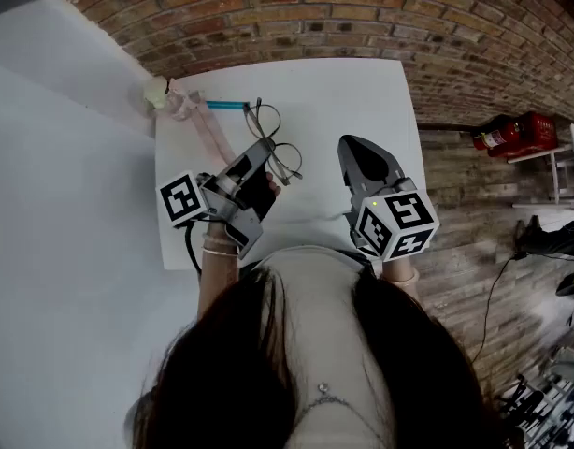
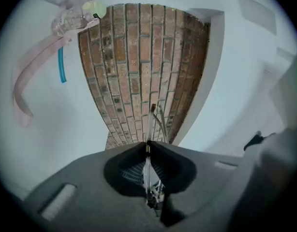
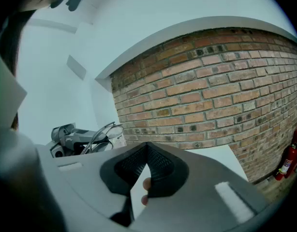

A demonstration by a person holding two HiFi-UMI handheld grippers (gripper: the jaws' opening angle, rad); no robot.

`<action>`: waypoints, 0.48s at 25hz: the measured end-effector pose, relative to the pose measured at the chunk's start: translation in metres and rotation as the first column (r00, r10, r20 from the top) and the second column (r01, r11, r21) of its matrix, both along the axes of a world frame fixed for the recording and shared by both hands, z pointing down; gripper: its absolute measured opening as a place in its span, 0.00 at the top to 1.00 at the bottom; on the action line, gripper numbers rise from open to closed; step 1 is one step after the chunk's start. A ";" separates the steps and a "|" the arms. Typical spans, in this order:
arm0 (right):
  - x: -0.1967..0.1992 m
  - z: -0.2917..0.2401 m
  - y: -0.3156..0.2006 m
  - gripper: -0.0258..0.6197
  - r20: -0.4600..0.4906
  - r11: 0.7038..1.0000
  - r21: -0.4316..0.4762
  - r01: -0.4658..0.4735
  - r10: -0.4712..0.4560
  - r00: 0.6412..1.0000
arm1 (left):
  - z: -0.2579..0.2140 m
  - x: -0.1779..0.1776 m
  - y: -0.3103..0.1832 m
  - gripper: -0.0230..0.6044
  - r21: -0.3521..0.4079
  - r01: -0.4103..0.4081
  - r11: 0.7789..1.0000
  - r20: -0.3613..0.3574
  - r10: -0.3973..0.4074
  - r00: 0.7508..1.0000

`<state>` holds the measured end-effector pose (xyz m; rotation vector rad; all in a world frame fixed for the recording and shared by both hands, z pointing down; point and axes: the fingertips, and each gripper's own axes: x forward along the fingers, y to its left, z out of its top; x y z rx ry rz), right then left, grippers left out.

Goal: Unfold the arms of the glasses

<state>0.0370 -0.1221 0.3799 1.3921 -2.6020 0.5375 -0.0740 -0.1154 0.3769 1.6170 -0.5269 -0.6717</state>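
Thin wire-framed glasses (image 1: pixel 265 120) hang over the white table (image 1: pixel 343 92), gripped by my left gripper (image 1: pixel 265 148), which is shut on the frame. In the left gripper view the wire (image 2: pixel 153 120) runs up from between the closed jaws of the left gripper (image 2: pixel 148 143). To the right, my right gripper (image 1: pixel 349 142) sits low over the table, apart from the glasses. In its own view the right gripper (image 3: pixel 147 145) has its jaw tips together with nothing between them. That view also shows the glasses (image 3: pixel 106 132) off to the left, held by the left gripper (image 3: pixel 66 138).
A pink strap (image 1: pixel 205 129), a blue straw (image 1: pixel 226 106) and a pale round object (image 1: pixel 157 92) lie near the table's far left corner. A brick wall (image 1: pixel 362 7) stands behind the table. A red fire extinguisher (image 1: pixel 511 134) stands to the right.
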 end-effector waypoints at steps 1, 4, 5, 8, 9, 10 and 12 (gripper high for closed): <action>0.000 0.000 0.001 0.96 -0.001 1.000 0.000 -0.001 0.001 1.000 | 0.000 0.000 0.001 0.92 -0.001 0.000 1.000 -0.001 0.000 1.000; 0.001 -0.002 0.002 0.96 0.001 1.000 0.003 -0.006 0.006 1.000 | -0.001 0.000 0.001 0.92 0.001 0.001 1.000 -0.007 -0.001 1.000; 0.001 -0.002 0.001 0.95 0.005 1.000 0.004 -0.008 0.008 1.000 | -0.002 0.000 0.000 0.92 0.003 0.001 1.000 -0.009 -0.001 1.000; 0.001 -0.004 0.000 0.95 0.023 1.000 0.005 -0.008 0.008 1.000 | -0.002 0.000 -0.001 0.92 0.006 0.001 1.000 -0.013 -0.001 1.000; 0.001 -0.004 0.001 0.96 0.028 1.000 0.004 -0.006 0.006 1.000 | -0.002 0.000 -0.001 0.92 0.006 0.001 1.000 -0.014 -0.001 1.000; 0.001 -0.005 0.001 0.95 0.034 1.000 0.004 -0.003 0.003 0.999 | -0.002 0.001 -0.002 0.92 0.007 0.001 1.000 -0.014 -0.001 1.000; 0.000 -0.008 0.002 0.96 0.043 1.000 0.009 0.006 -0.007 0.999 | -0.003 0.001 -0.002 0.92 0.005 0.001 1.000 -0.014 -0.001 1.000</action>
